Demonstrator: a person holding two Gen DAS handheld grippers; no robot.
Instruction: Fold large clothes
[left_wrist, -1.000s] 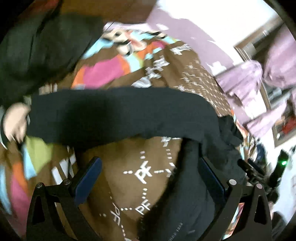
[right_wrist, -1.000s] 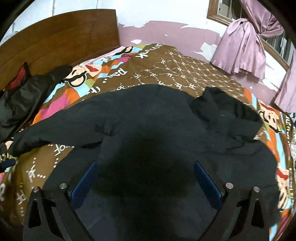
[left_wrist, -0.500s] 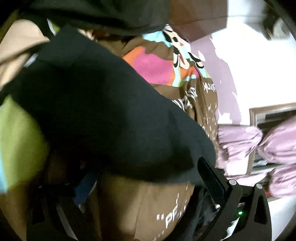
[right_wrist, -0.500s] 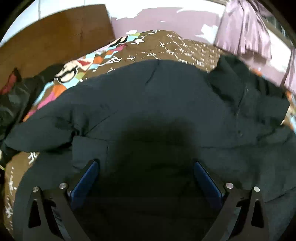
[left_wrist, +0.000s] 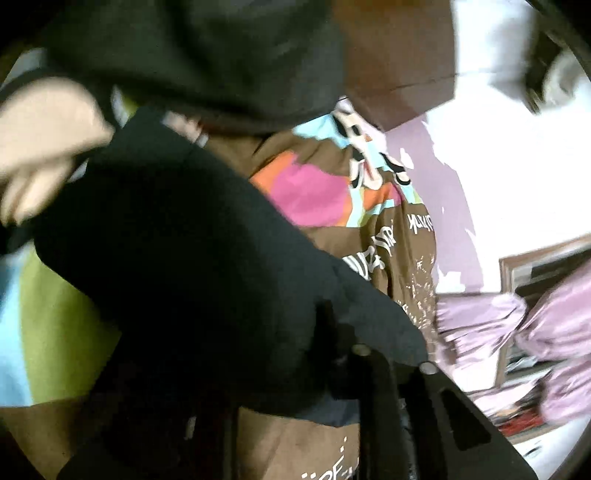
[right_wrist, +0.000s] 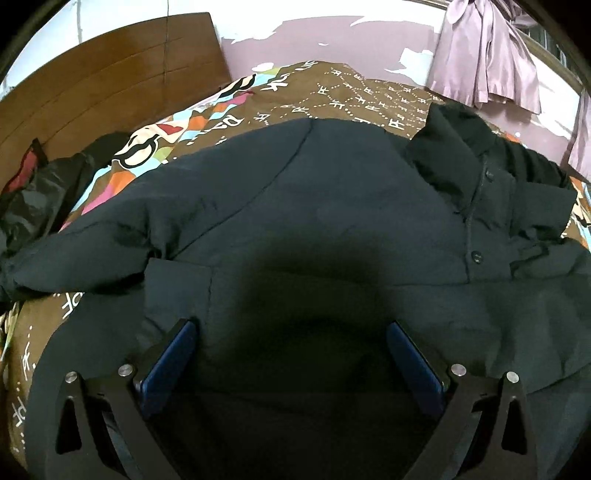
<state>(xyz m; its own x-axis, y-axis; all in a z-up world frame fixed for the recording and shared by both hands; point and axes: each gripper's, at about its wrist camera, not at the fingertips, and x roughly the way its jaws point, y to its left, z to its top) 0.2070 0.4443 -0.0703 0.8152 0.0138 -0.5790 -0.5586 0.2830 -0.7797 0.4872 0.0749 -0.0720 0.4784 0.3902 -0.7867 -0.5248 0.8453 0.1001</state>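
Sleeve (left_wrist: 192, 258) of black jacket (right_wrist: 314, 206) between just-closing left jaws.

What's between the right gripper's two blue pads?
Only dark jacket fabric lies under the open right gripper; nothing else sits between its pads, in the right wrist view.

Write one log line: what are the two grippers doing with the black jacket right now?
left gripper: just closed on sleeve | right gripper: open over jacket | bed: jacket spread, unfolded

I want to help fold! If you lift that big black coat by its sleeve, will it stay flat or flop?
Probably flop: the coat looks puffy and wrinkled on the bed. Its sleeve already bends softly over the left gripper, so the rest would likely drag.
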